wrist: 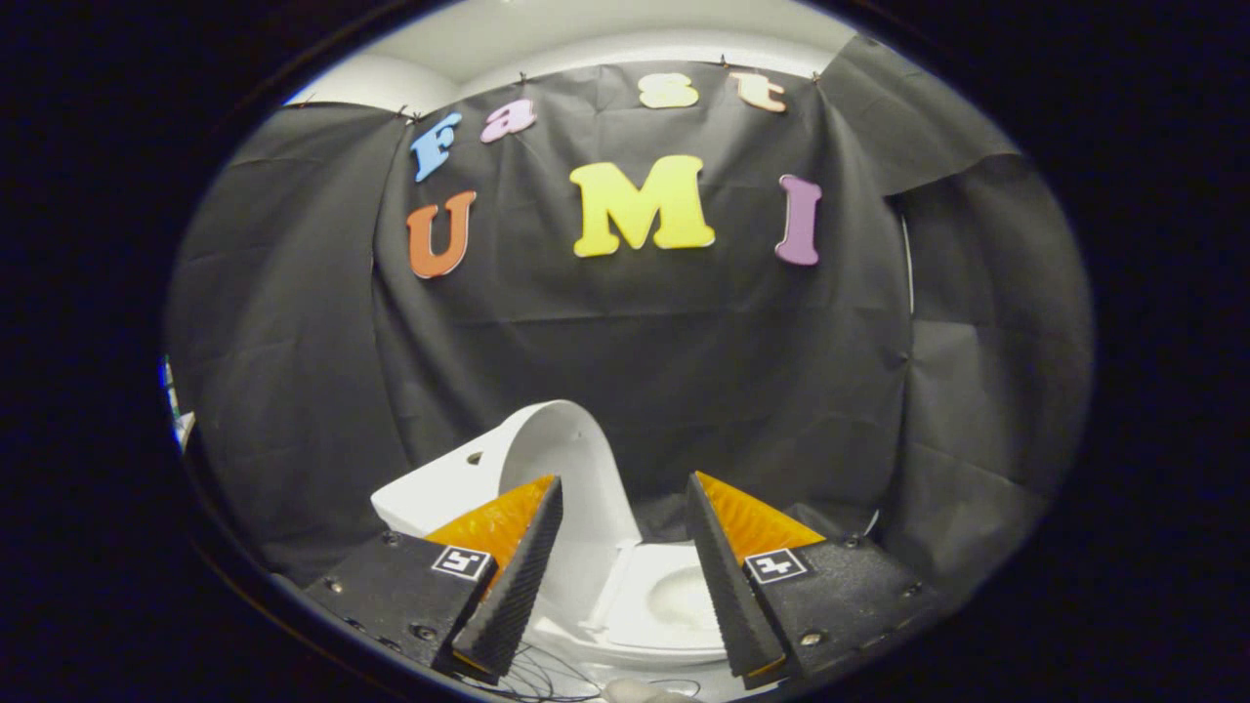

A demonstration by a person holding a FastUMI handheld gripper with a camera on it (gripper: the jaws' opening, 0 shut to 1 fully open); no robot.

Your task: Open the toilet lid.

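Black cloth hangs behind the toilet (430, 503). Its lid (566, 478) stands up already (task looks done), just beyond the left finger. The gripper (622, 488) jaws are spread, holding nothing.

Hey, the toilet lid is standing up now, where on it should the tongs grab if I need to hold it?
Grip the lid by its free top rim, the rounded thin edge farthest from the hinge, coming down from above with one finger on each face. It stands raised beside the tank, so that rim looks clear. The tongs are open, the lid just beyond their fingers, with the seat showing between the fingers.
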